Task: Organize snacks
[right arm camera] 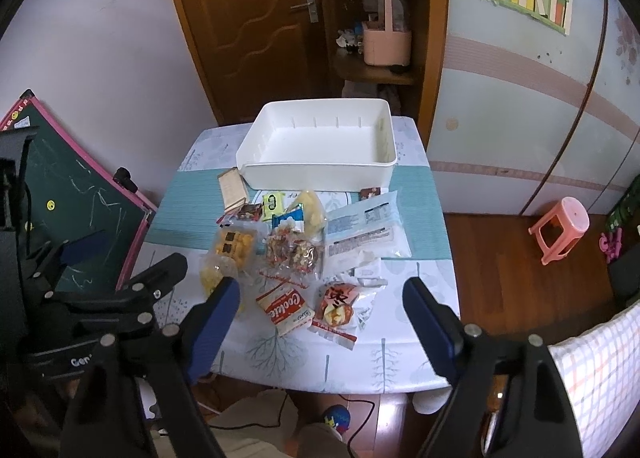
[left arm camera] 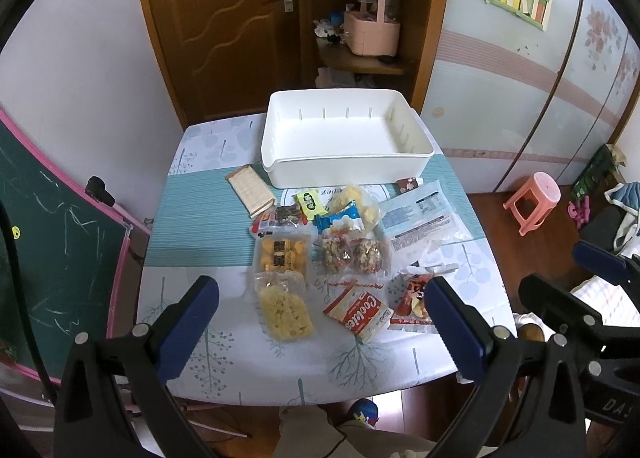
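Right wrist view: right gripper spread, empty, above centre-frame Cookies packet; probably light, crinkly; pinch its edge.

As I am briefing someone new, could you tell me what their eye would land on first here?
Probably the empty white bin at the table's far side, with a heap of snack packets scattered in front of it. The red-and-white cookies pack lies nearest, between the wide-open blue fingers of the left hand-held gripper.
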A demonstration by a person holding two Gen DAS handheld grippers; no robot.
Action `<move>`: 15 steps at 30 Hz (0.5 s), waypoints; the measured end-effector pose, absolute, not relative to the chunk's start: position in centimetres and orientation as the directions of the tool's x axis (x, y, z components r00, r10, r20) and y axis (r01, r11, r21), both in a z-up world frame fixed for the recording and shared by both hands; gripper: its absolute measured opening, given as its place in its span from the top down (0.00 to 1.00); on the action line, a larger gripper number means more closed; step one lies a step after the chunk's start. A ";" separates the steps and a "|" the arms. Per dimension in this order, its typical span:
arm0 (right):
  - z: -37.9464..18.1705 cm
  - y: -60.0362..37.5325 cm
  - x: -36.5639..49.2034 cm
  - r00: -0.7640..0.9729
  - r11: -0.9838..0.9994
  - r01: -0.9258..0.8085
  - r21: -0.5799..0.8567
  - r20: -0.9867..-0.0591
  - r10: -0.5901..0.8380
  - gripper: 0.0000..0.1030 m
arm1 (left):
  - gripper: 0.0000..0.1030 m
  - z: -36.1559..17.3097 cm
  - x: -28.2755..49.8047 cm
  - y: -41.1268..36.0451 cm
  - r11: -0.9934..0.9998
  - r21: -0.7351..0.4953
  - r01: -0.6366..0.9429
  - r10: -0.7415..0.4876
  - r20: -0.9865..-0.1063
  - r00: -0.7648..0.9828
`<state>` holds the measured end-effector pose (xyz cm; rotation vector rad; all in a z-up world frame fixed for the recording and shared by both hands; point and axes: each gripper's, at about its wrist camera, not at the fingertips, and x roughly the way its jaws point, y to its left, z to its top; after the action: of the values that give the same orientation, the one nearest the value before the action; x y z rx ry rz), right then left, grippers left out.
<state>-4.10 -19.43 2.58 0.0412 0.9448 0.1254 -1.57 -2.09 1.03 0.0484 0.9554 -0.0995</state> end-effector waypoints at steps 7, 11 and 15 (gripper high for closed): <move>2.5 -19.4 -4.0 0.579 0.991 -0.096 0.090 -0.805 0.130 0.20 | 0.01 1.1 -1.5 -2.1 0.994 -0.003 0.105 -0.063 -0.818 0.572; 2.5 -19.2 -3.7 0.577 0.990 -0.115 0.087 -0.805 0.138 0.20 | 0.01 1.0 -1.5 -2.1 0.994 -0.003 0.105 -0.063 -0.821 0.568; 2.4 -19.2 -3.6 0.577 0.989 -0.117 0.087 -0.805 0.139 0.20 | 0.01 1.0 -1.4 -2.3 0.994 -0.005 0.105 -0.063 -0.823 0.564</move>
<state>-3.64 -19.19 2.44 0.0255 0.9445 0.1499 -1.41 -2.28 0.97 0.0465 0.9661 -0.0990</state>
